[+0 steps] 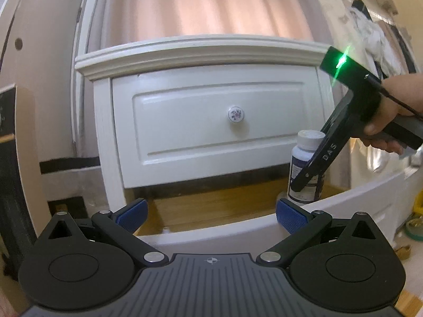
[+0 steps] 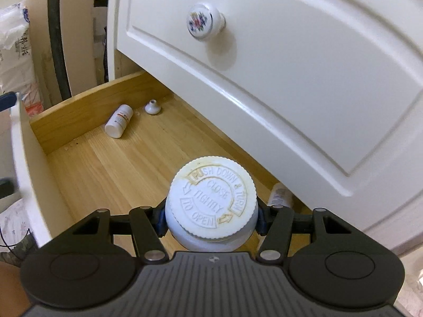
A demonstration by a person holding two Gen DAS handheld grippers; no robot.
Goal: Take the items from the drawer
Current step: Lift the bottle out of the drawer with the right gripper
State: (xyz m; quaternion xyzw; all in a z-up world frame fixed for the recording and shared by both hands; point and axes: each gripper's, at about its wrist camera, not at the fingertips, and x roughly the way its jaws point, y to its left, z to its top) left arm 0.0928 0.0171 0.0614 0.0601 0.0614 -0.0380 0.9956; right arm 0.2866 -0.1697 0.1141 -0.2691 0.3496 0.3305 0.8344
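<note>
Here, the right gripper (image 2: 210,218) clamps a white bottle (image 2: 211,206) (upright) over the open drawer (image 2: 111,169) — the left gripper (image 1: 211,215) gapes wide, empty.

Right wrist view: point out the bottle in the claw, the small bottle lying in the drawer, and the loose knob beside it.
Held bottle (image 2: 212,198): right wrist view, on its white cap.
Small bottle (image 2: 119,121): right wrist view, on its side.
Loose knob (image 2: 153,107): right wrist view, on its dome.
</note>
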